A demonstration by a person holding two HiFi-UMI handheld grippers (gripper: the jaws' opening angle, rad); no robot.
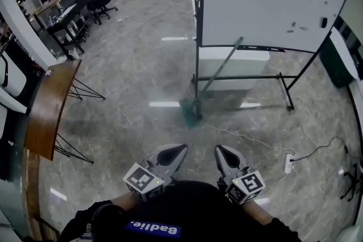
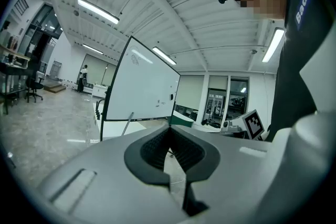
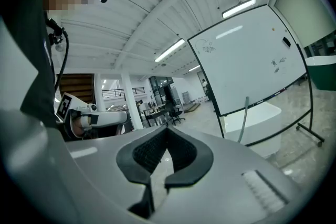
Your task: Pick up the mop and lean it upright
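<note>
The mop leans tilted against the whiteboard stand (image 1: 197, 54). Its green head (image 1: 190, 112) rests on the floor and its grey handle (image 1: 222, 66) slants up to the board's lower edge. The handle (image 2: 127, 123) also shows in the left gripper view and again, as a grey handle (image 3: 243, 122), in the right gripper view. My left gripper (image 1: 177, 150) and right gripper (image 1: 220, 150) are held close to my body, well short of the mop. Both point level toward it. The left gripper (image 2: 170, 131) is shut with nothing in it, and so is the right gripper (image 3: 168, 130).
A large whiteboard (image 1: 272, 3) on a wheeled black frame stands ahead, with a white cabinet (image 1: 233, 63) behind it. A wooden table (image 1: 48, 105) is at the left. A power strip (image 1: 288, 162) and its cables lie on the floor at the right. Office chairs (image 1: 101, 1) stand far back.
</note>
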